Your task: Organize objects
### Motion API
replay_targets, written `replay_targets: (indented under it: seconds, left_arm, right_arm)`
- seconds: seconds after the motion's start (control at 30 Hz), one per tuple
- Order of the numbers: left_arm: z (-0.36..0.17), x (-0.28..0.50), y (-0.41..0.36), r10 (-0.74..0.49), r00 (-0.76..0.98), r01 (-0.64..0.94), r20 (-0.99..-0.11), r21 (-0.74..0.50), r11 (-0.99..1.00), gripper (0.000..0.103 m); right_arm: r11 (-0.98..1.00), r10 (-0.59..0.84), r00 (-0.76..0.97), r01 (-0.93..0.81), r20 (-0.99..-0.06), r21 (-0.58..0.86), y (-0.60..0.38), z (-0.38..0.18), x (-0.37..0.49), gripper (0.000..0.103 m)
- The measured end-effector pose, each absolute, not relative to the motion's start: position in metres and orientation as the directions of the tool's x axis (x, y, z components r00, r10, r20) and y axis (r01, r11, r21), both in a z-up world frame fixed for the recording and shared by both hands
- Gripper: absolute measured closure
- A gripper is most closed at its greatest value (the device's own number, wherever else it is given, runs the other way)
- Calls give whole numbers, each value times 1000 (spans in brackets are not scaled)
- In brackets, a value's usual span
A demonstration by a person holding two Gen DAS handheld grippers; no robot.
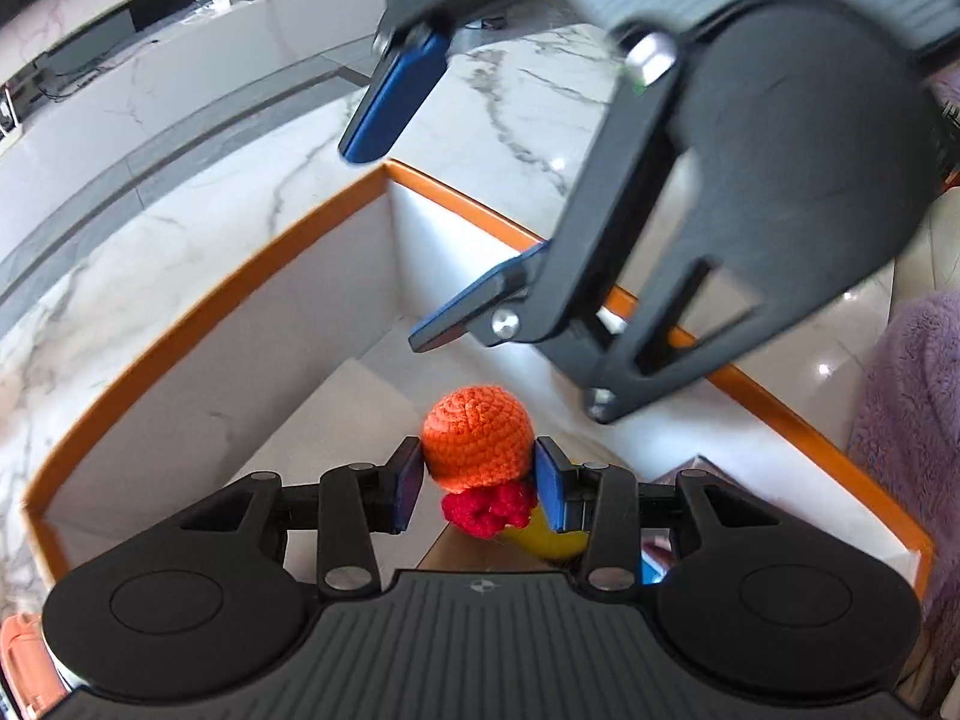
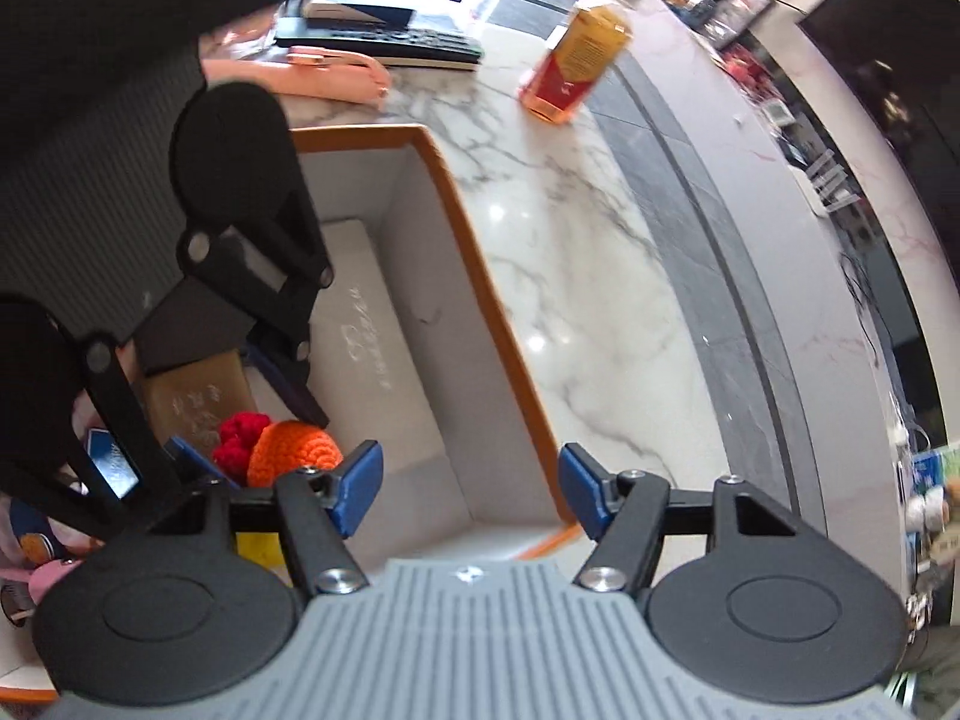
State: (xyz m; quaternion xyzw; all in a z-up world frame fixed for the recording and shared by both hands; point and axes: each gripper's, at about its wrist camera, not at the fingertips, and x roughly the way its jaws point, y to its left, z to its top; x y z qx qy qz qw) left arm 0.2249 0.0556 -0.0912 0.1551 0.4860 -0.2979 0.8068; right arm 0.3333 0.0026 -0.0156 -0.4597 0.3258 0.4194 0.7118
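Above an orange-rimmed box point(image 1: 198, 300), the left gripper point(image 1: 477, 471) pinches a crocheted toy point(image 1: 477, 441) between its blue pads point(image 1: 549, 480), the toy's orange cap pressed on both sides, with a red tuft and a yellow part hanging below it. Seen from the left wrist, the toy hangs over the box's white interior, near its middle. The right gripper point(image 1: 396, 234) hovers farther off and higher over the box's far corner, its jaws spread wide with nothing between them. From the right wrist, the same spread jaws of the right gripper point(image 2: 471, 489) frame the box's near right corner and rim point(image 2: 480, 276), while the left gripper point(image 2: 240, 438) shows at left with the toy point(image 2: 288, 450) in its grip. Under the toy in the box lie a brown packet point(image 2: 192, 390) with pale lettering and a white lidded case. The box stands on a marble table point(image 2: 588, 240). On the far side of the table are an amber bottle point(image 2: 576, 60), a pink pouch point(image 2: 324, 75) and a dark keyboard point(image 2: 384, 42). At right in the left-wrist view, a purple fleece sleeve point(image 1: 912, 408) edges in.
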Motion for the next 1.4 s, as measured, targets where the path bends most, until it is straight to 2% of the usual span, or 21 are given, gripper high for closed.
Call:
replay_targets:
  seconds: [0.2,0.3,0.53,0.67,0.83,1.0,1.17,1.4]
  left_arm:
    - [-102,225,50,-299,337,592,-893,-45,805,56]
    - [-99,220,52,-293,350,577,-890,-42,816,51]
    - [-72,194,59,-294,390,572,-873,-21,820,43]
    - [-46,168,69,-288,447,524,-847,-13,852,40]
    - [-9,132,85,-208,576,389,-790,42,920,37]
    - [21,126,76,-160,697,266,-699,44,963,33]
    - [39,119,77,-76,800,125,-595,41,991,12]
    - [45,68,66,88,854,-63,-513,67,996,7]
  right_arm:
    - [262,302,440,-891,-846,-370,-12,-15,327,36]
    - [266,307,438,-892,-845,-366,-17,-16,325,34]
    - [287,305,450,-884,-839,-370,-26,-9,315,32]
    - [367,313,476,-859,-822,-358,-35,4,305,25]
    - [550,331,488,-795,-808,-255,-49,25,282,22]
    - [696,368,527,-702,-766,-149,-61,36,236,17]
    - [772,418,599,-630,-683,-79,-70,42,180,11]
    - [857,441,690,-514,-574,41,-92,45,122,4]
